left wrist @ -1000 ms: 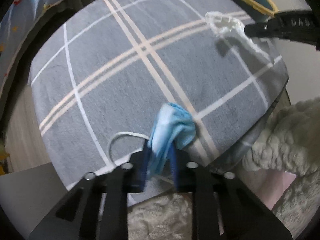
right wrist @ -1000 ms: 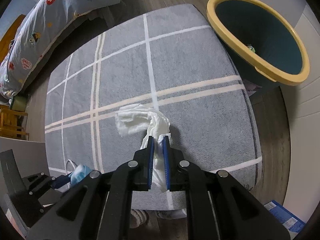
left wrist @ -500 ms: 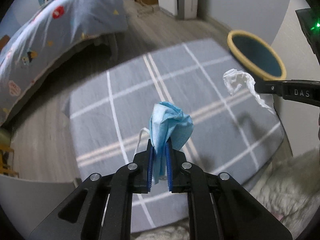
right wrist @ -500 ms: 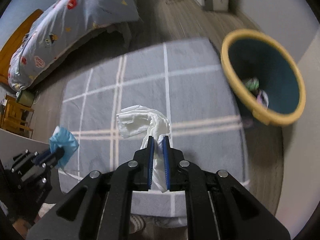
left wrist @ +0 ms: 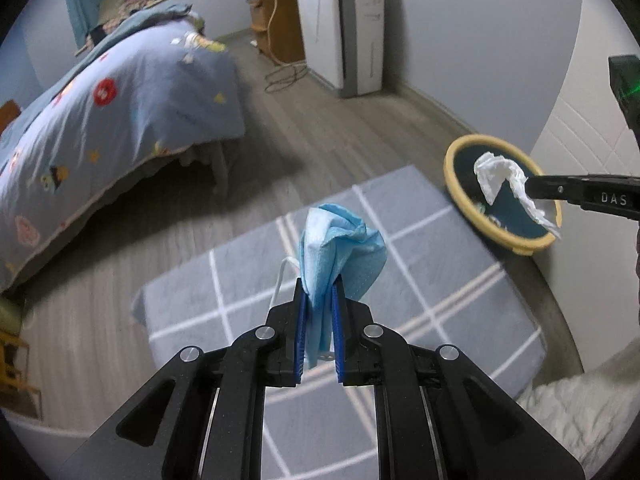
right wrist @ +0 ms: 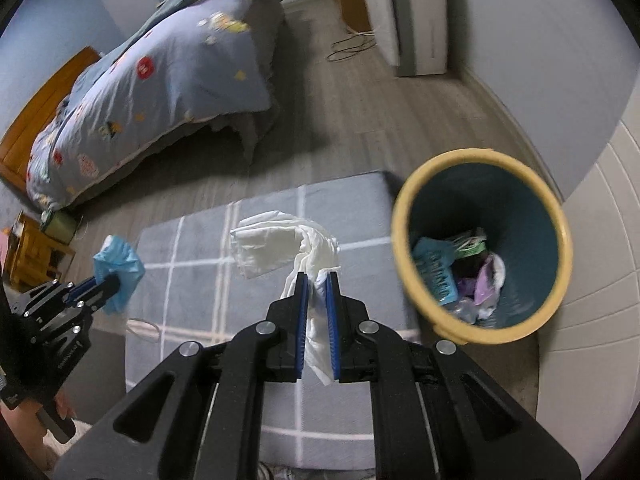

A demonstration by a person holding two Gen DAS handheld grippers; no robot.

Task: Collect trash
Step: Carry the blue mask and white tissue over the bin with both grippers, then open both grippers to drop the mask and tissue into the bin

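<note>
Right wrist view: bed [right wrist: 160,80] w/ printed blue duvet at far left, grey plaid rug [right wrist: 224,248] on wood floor below both tools, yellow-rimmed teal trash bin [right wrist: 404,248] just off rug's right edge, by the white panelled wall. Bin already holds wrappers + crumpled scraps. White appliance [left wrist: 344,28] stands at far wall, cable looped on floor beside it.

Right gripper [right wrist: 317,280]: fingers narrow, clamped on a white tissue [right wrist: 276,244]; bulk of it flops up and left of the tips, tail hangs below the pads. Left gripper [left wrist: 319,292]: fingers narrow, pinching a blue face mask [left wrist: 340,248], white ear loop dangling on its left. Both items held clear of the rug, neither over the bin mouth yet.

Step in hand, my read: carry to bin. To do well: bring tips fully inside the rim line before opening, since both pieces are light and will drift. Tissue is nearer, so drop it first; keep the 2 tools apart at the rim. Watch the ear loop, it could snag a finger on release.

Writing: "DAS" in white on side of right gripper, left wrist view. Lettering on left gripper body too small to read. Print on teal wrapper in bin illegible.
</note>
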